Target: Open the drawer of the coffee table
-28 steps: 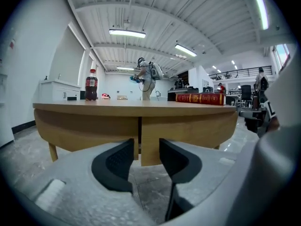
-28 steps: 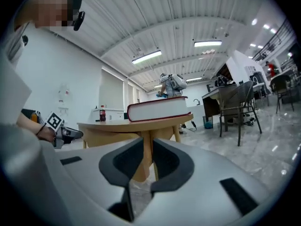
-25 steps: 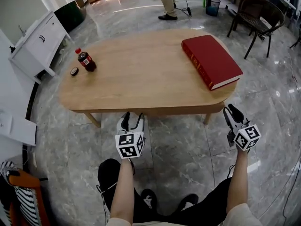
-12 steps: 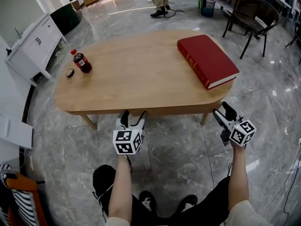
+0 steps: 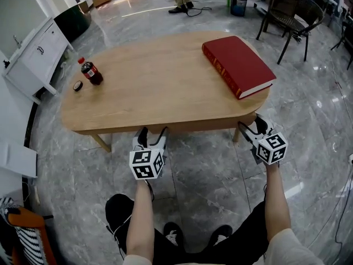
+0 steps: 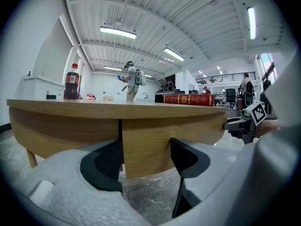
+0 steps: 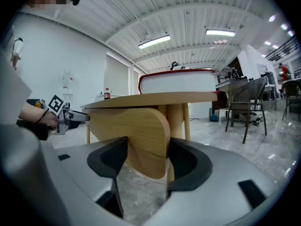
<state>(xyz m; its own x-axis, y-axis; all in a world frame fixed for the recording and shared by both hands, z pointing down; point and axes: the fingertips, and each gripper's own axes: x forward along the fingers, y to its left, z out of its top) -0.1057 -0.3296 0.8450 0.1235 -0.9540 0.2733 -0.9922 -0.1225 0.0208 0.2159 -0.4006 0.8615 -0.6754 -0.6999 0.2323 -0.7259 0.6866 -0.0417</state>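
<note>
Far left on the wooden tabletop (image 5: 160, 87): a cola bottle (image 5: 90, 71), upright, with a dark cap (image 5: 78, 85) just beside it. Under the near edge, the left gripper (image 5: 153, 132), fingers released and just now opening wide, held before the drawer front (image 6: 160, 140) (not pulled out, sitting under the tabletop) close to its left seam. Further right, a red book (image 5: 238, 65) lying flat, and below it the right gripper (image 5: 251, 126), fingers likewise just opened, standing either side of the rounded wooden end panel (image 7: 146, 135) without pressing.
</note>
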